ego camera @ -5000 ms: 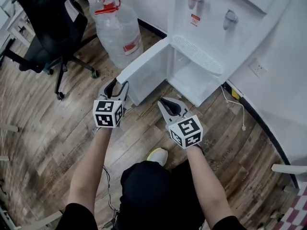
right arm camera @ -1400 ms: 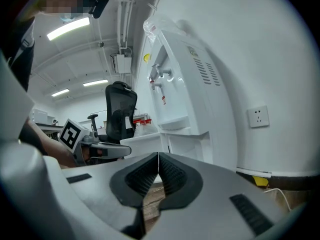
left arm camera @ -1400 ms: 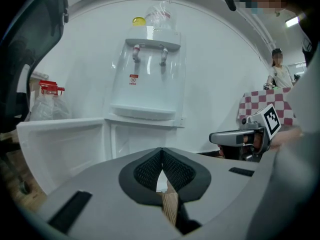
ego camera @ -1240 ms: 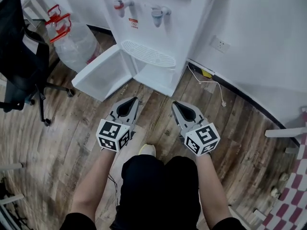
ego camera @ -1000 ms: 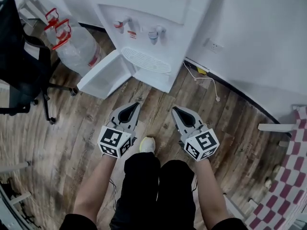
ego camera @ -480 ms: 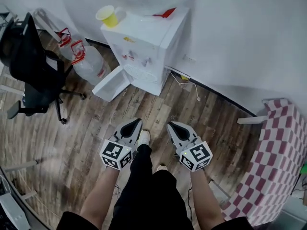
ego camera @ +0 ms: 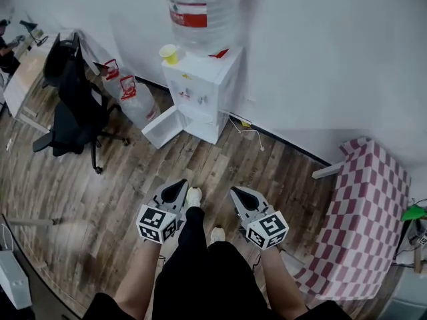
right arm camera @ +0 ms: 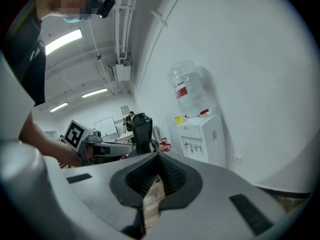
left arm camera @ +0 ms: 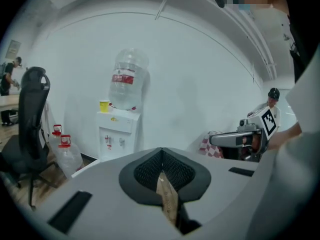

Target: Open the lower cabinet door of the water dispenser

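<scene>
The white water dispenser (ego camera: 200, 93) stands against the wall with a big bottle (ego camera: 203, 15) on top and a yellow cup (ego camera: 169, 53) beside it. Its lower cabinet door (ego camera: 163, 127) hangs open, swung out to the left. Both grippers are held far back from it, over the person's legs. My left gripper (ego camera: 179, 187) is shut and empty, and so is my right gripper (ego camera: 237, 195). In the left gripper view the dispenser (left arm camera: 118, 134) is small and distant beyond the shut gripper (left arm camera: 161, 151). The right gripper view shows the dispenser (right arm camera: 200, 136) past the closed gripper (right arm camera: 157, 156).
A black office chair (ego camera: 73, 105) and two spare water jugs (ego camera: 133, 95) stand left of the dispenser. A red-checked seat (ego camera: 360, 212) is at the right. A cable (ego camera: 247, 127) lies on the wood floor by the wall. A person sits at a desk at the far left (ego camera: 7, 45).
The head view has risen, so the dispenser looks smaller and farther off. Both grippers came up with it, still shut and side by side. The door stays open.
</scene>
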A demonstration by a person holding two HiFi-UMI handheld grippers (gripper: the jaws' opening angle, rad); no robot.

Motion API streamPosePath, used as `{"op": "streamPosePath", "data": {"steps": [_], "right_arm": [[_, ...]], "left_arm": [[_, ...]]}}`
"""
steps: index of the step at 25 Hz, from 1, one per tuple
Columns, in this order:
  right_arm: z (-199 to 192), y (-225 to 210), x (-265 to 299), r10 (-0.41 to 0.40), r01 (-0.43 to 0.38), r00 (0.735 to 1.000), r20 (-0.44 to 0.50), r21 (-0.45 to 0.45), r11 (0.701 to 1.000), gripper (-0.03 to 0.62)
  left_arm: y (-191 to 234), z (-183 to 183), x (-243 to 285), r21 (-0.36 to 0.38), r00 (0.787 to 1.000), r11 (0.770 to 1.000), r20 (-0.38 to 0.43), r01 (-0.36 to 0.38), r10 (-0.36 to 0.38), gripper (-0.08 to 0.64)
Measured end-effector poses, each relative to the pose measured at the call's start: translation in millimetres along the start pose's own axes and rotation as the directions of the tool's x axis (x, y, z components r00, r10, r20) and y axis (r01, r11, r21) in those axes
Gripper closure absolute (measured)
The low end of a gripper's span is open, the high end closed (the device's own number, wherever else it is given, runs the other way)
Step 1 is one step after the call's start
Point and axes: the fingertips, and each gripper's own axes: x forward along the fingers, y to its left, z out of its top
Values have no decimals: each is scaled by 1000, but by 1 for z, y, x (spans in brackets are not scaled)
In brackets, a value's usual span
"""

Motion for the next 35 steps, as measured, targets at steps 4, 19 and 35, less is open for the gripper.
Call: {"op": "streamPosePath", "data": {"steps": [4,19,35], "right_arm": [[9,30,-41,0,0,1000,0,4,1000,571],[19,147,-100,-87,91,992,88,-48,995,571],[-9,280,-152,-222,229,959,178,-22,973,571]], "left_arm": [[-24,9,-49,-43,1000,999,25,-18,19,546],[-46,17,-187,6,993,999,108,41,-41,546],[-34,-22,-320,24,981,993,157,113,-116,546]]}}
